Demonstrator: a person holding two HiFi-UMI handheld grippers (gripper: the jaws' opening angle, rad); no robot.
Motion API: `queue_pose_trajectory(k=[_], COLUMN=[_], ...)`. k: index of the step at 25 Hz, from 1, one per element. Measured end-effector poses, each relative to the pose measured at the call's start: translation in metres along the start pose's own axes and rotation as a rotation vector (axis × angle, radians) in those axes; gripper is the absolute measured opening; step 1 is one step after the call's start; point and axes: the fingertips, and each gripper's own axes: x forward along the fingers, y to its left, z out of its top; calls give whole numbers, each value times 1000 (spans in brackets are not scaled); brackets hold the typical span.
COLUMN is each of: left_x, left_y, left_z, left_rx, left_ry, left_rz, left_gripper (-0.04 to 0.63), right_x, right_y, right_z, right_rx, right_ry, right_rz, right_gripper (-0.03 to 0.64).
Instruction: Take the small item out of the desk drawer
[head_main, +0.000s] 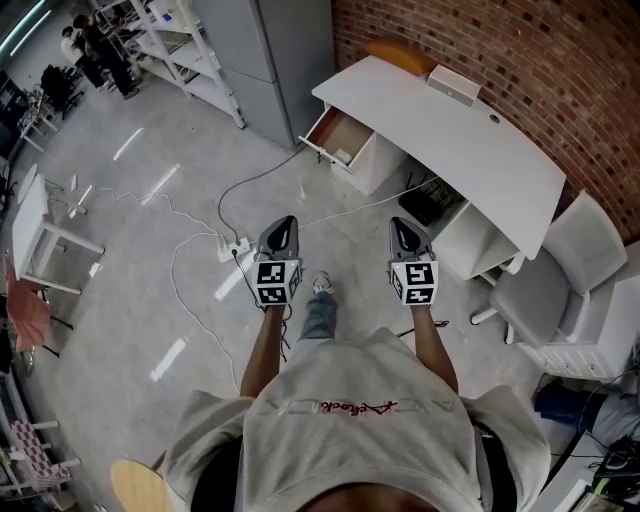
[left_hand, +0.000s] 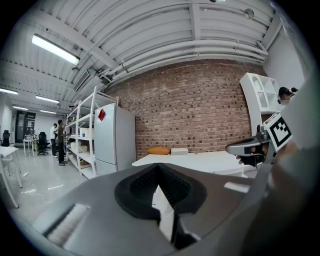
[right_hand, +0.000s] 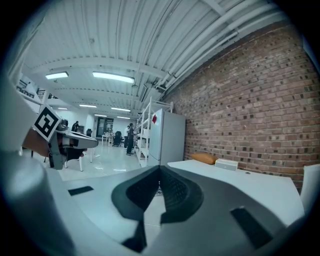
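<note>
The white desk (head_main: 450, 135) stands against the brick wall, and its left drawer (head_main: 325, 152) is pulled open over the floor. The drawer's brown inside shows, but I cannot make out a small item in it. My left gripper (head_main: 281, 226) and right gripper (head_main: 405, 228) are held side by side over the floor, short of the desk, both pointing toward it. In the left gripper view the left gripper (left_hand: 159, 167) has its jaws together with nothing in them. The right gripper (right_hand: 160, 167) is likewise shut and empty, with the desk (right_hand: 240, 182) ahead of it.
An orange cushion (head_main: 400, 55) and a white box (head_main: 455, 85) lie on the desk. White chairs (head_main: 560, 290) stand at the right. Cables and a power strip (head_main: 232, 247) cross the floor left of me. A grey cabinet (head_main: 265, 60) and shelving (head_main: 190, 50) stand beyond the drawer.
</note>
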Motion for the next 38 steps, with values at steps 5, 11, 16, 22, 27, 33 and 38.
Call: queue_pose_trajectory(k=[5,11,16,22,27,33,38], left_x=[42,93,141,195,238,284,319], left_y=[20,55,86,120,150,183,206], left_z=[2,7,21,35,44,49,55], left_rx=[-12,-29,-34,-37,-35,-28,-14], left_ry=[-8,-7,-6,-12,-20,-17,-26], left_rz=[-11,-21,-31,-41,-45,-60,-80], left_gripper=[9,9,9,9,9,9,9], right_x=[43,104,160,221,272,328,364], right_y=[-13,-23,-35,-49,-61,-72,-77], right_z=[6,17,37,53,63,75,81], right_rx=[-11,-20,-29,-32,-37,-42,-45], right_ry=[-1,10,12,12,11,1,-11], right_rz=[-6,-8,-8,-16,-23,-40,-56], right_gripper=[11,11,11,11,11,11,11])
